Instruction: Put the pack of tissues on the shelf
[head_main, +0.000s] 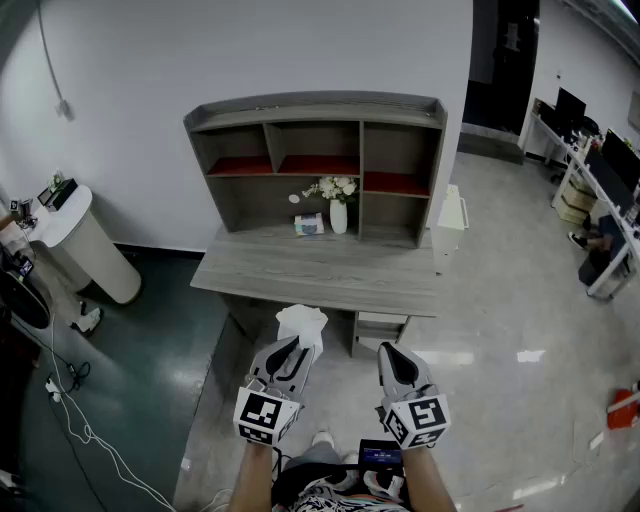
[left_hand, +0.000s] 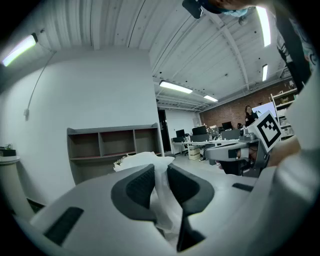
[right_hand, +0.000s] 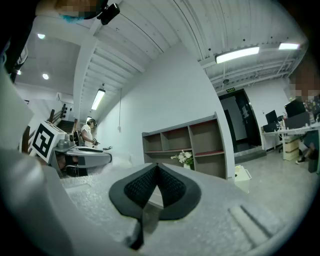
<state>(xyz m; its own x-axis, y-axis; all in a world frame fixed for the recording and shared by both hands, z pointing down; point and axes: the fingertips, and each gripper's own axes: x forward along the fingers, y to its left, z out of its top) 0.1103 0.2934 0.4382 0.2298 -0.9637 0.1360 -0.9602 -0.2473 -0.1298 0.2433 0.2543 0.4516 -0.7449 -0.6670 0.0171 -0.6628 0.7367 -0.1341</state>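
My left gripper (head_main: 297, 352) is shut on a white pack of tissues (head_main: 301, 325), held in the air in front of the grey desk (head_main: 320, 275). In the left gripper view the white wrapper (left_hand: 161, 192) is pinched between the two dark pads (left_hand: 135, 187). My right gripper (head_main: 392, 358) hangs beside it, shut and empty, its pads (right_hand: 172, 187) touching. The grey shelf unit (head_main: 318, 165) stands on the back of the desk against the white wall, with red-floored upper compartments. It also shows far off as the shelf unit (left_hand: 114, 147) and the shelf unit (right_hand: 185, 145).
A white vase of flowers (head_main: 337, 205) and a small tissue box (head_main: 309, 224) sit in the shelf's lower bay. A white cylindrical machine (head_main: 85, 240) stands at the left, with cables (head_main: 70, 400) on the floor. Office desks (head_main: 600, 190) line the right side.
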